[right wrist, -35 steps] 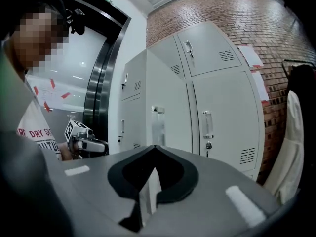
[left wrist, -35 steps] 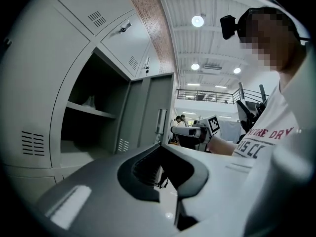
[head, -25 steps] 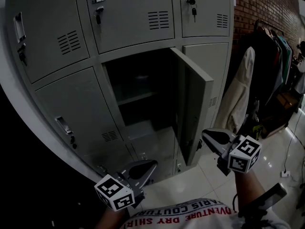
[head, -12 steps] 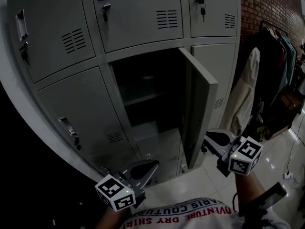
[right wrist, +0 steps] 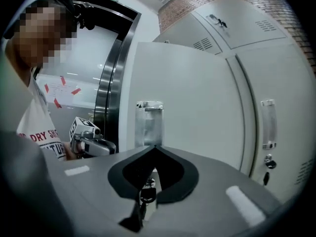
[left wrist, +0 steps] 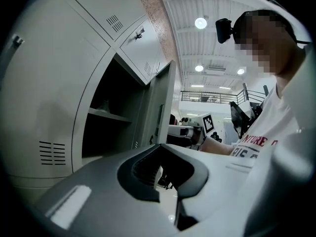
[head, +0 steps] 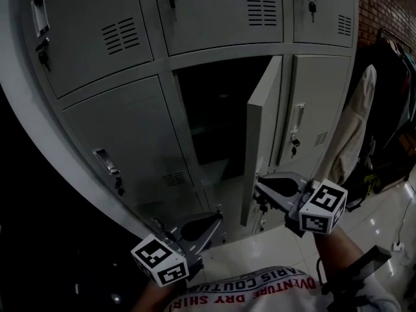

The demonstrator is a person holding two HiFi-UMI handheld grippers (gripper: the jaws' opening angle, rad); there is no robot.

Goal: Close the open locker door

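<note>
The grey locker door (head: pixel 263 135) in the middle row stands partly open, swung about halfway toward its dark compartment (head: pixel 218 116). My right gripper (head: pixel 262 187) is shut on nothing, its tips against the door's outer face near the lower edge. In the right gripper view the door face (right wrist: pixel 197 98) fills the frame just past that gripper (right wrist: pixel 154 148), with a metal handle (right wrist: pixel 148 122) and a hanging key (right wrist: pixel 146 194). My left gripper (head: pixel 209 223) is shut and held low, left of the door. From it (left wrist: pixel 162 146) I see the compartment's shelf (left wrist: pixel 106 115) and the door's edge (left wrist: pixel 163 107).
Closed lockers surround the open one; the right neighbour (head: pixel 312 109) carries a handle and key. A pale coat (head: pixel 354 122) hangs on a rack at right, beside a brick wall (head: pixel 383 5). A glossy tiled floor (head: pixel 383 213) lies below.
The door has swung from wide open to about half shut. My right gripper moved left with it, against its outer face. The left gripper has barely moved.
</note>
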